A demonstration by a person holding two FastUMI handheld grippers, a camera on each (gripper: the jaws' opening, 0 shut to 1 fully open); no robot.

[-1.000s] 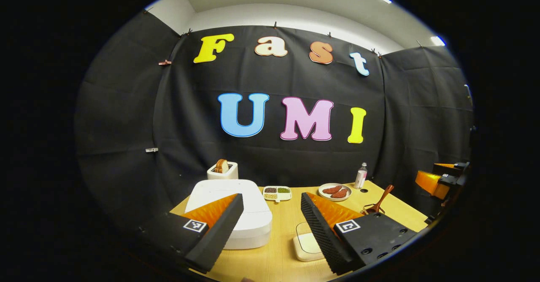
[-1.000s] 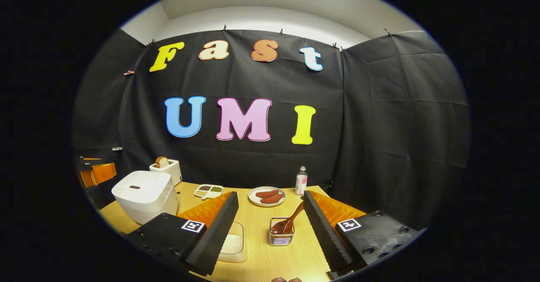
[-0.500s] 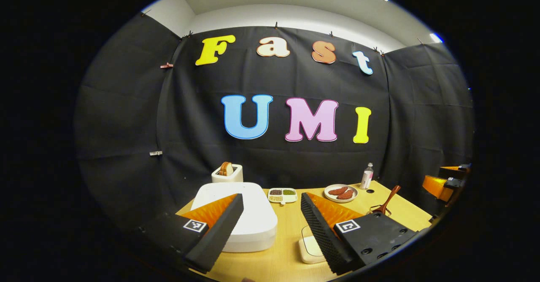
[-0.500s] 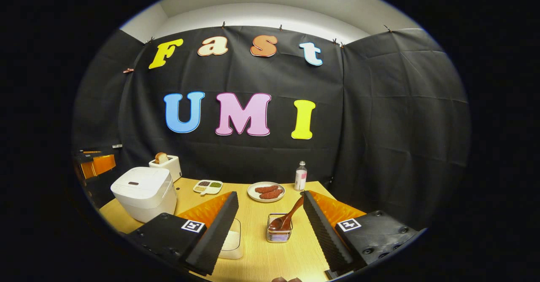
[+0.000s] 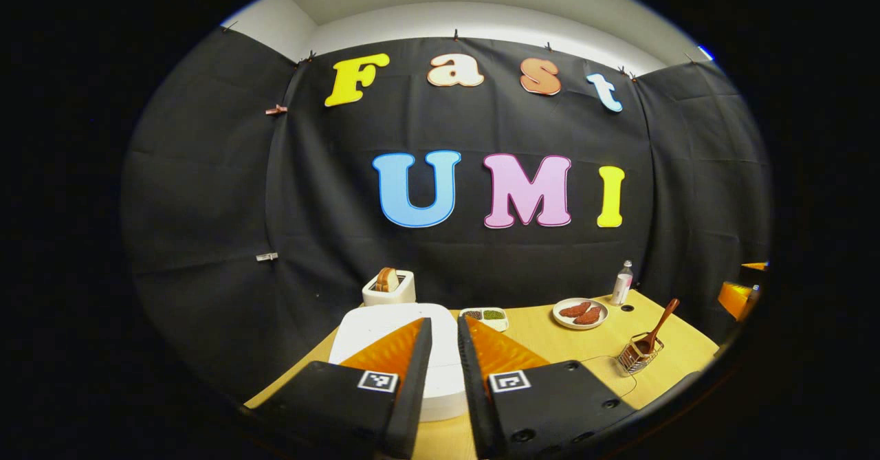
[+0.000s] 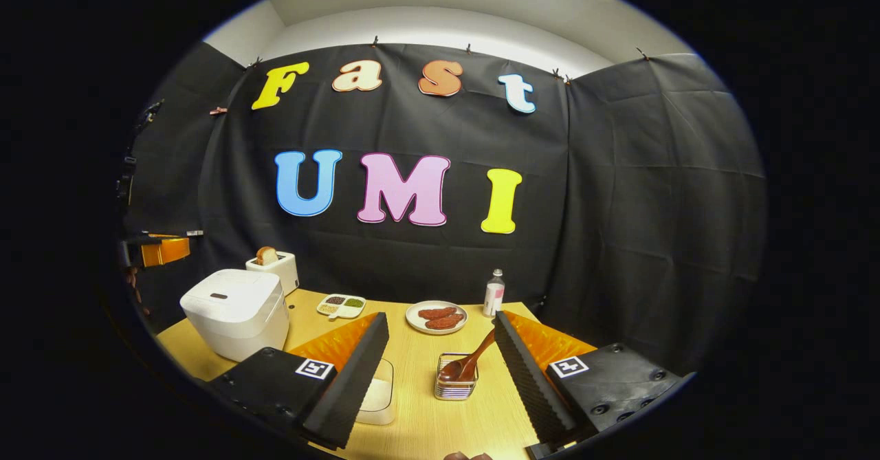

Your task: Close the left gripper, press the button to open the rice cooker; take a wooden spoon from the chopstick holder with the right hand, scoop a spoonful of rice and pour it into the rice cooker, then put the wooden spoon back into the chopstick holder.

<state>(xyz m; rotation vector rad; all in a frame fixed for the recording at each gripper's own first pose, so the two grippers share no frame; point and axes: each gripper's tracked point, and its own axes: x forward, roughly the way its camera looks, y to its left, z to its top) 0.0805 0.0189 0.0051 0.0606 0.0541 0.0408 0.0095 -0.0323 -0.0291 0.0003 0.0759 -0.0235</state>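
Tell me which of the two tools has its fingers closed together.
The left tool: its orange-backed fingers stand nearly together above the white rice cooker. The right tool is spread wide, framing the chopstick holder.

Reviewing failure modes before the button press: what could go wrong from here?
1. The left tongs are nearly shut above the rice cooker, whose lid is down; a small gap remains, so they might straddle the button.
2. The wooden spoon leans in the chopstick holder; pulling it sideways could tip the holder.
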